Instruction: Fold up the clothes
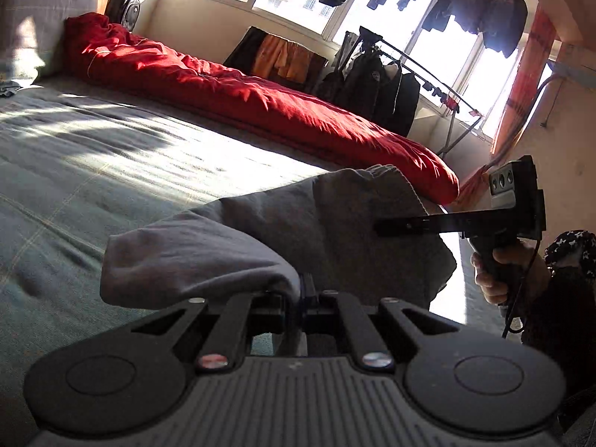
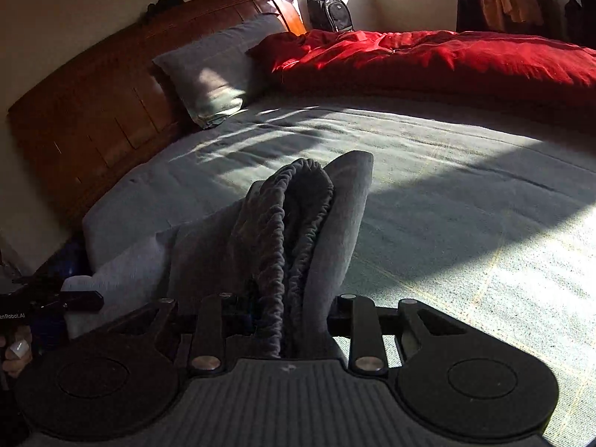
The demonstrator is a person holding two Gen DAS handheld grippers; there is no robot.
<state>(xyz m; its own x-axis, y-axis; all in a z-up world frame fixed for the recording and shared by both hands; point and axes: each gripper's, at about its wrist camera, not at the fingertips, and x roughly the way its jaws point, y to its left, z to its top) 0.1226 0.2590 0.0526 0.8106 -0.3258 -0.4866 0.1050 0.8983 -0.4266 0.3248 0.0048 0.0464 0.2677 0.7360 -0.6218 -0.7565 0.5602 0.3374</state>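
A wide bed (image 2: 428, 171) covered with a grey-green sheet fills most of both views, streaked with sunlight and shadow. A rumpled red duvet (image 1: 238, 89) is laid along its far side, under a row of bright windows (image 1: 439, 48) where dark clothes are hung. A grey pillow (image 2: 212, 70) is propped against a wooden headboard (image 2: 93, 89), and a dark backpack (image 2: 329, 9) is seen in the corner beyond it. A clothes rack (image 1: 376, 78) draped with dark and orange garments stands near the windows, with an orange curtain (image 1: 521, 85) at the side.

The task's thing, a grey garment (image 1: 260, 231) with an elastic gathered waistband (image 2: 298, 219), is held up over the near edge of the bed, stretched between the two grippers. The left gripper (image 1: 300, 290) is seen with its jaws closed together on a fold of the grey cloth. The right gripper (image 2: 290, 320) is clamped on the bunched waistband, which rises upright from between its jaws. In the left wrist view the right gripper is held by a hand (image 1: 499, 272) beside the bed's corner.

The middle of the sheet lies open and flat ahead of the garment, between the pillow and the duvet.
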